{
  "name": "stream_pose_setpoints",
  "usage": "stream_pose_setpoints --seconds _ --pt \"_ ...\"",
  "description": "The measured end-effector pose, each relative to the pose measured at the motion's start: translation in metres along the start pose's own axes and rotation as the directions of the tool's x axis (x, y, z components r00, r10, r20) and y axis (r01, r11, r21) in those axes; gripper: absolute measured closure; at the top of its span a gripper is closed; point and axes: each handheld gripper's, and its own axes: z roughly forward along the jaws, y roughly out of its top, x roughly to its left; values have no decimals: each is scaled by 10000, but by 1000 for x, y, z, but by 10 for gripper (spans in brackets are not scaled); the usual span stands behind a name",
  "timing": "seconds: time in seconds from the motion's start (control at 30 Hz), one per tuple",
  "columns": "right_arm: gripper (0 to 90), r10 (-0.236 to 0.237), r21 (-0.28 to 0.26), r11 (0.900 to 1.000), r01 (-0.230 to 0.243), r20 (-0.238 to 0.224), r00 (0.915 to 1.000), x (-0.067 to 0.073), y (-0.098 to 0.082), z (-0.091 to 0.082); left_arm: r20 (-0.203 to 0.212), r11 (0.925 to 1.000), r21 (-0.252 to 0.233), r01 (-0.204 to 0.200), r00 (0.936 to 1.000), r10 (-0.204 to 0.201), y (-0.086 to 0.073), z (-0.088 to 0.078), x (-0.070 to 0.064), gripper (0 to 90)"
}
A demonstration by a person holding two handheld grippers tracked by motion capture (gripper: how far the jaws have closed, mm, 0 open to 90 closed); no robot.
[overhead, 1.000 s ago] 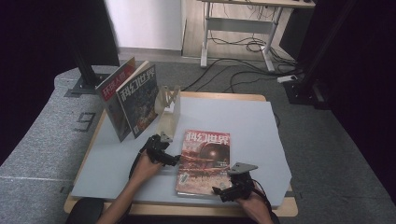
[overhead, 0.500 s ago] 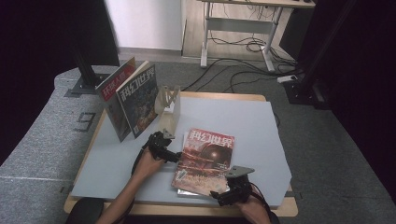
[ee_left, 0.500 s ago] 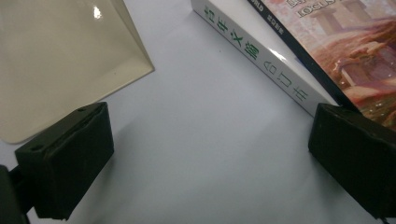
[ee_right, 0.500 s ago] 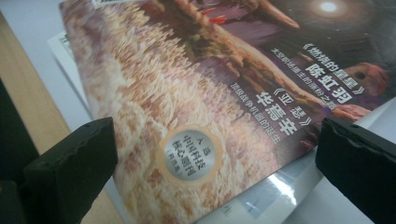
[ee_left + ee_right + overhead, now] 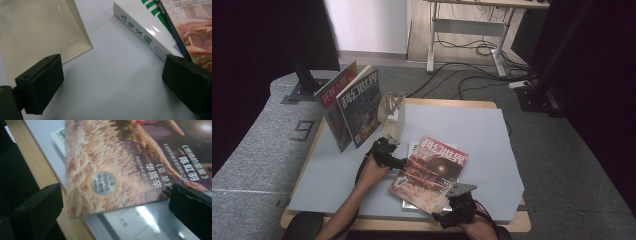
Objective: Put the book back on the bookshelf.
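Two books stacked, magazine (image 5: 430, 171) covering most of white book (image 5: 143, 33) — title cut off

Red magazine (image 5: 429, 172) (askew) atop white book (image 5: 142, 32)

magazine (image 5: 130, 167): 陈虹羽, 华焉李; upright magazine (image 5: 364, 107): 科幻世界; floor mat (image 5: 277, 145): 9

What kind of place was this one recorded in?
Probably a lab or office workroom set up for recording: a work table with a grey mat stands between dark curtains, with a desk frame and loose cables on the floor behind it.
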Motion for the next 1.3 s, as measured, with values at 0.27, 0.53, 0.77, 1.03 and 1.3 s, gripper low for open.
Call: stream_pose_setpoints --seconds 0.27,0.53,0.77,1.03,1.3 --pt "0 -219 86 9997 220 -122 9997 6 2 2 214 9995 -94 292 9993 -290 -1 3 4 30" --pt "43 -115 -29 9999 114 -407 9991 0 3 -2 100 10000 49 27 9999 -28 -6 -10 8 8" --pt "55 48 -128 9999 -48 7 10000 -12 7 -7 323 9995 -14 325 9990 -324 -17 -31 11 8" --pt "67 839 -293 9962 -825 518 9951 -41 7 -13 560 9994 -249 249 9982 -235 -33 -54 4 18" --pt "36 1543 -505 9874 -1502 911 9838 -72 12 -11 726 9998 -178 -42 9973 55 -52 -60 -3 28"
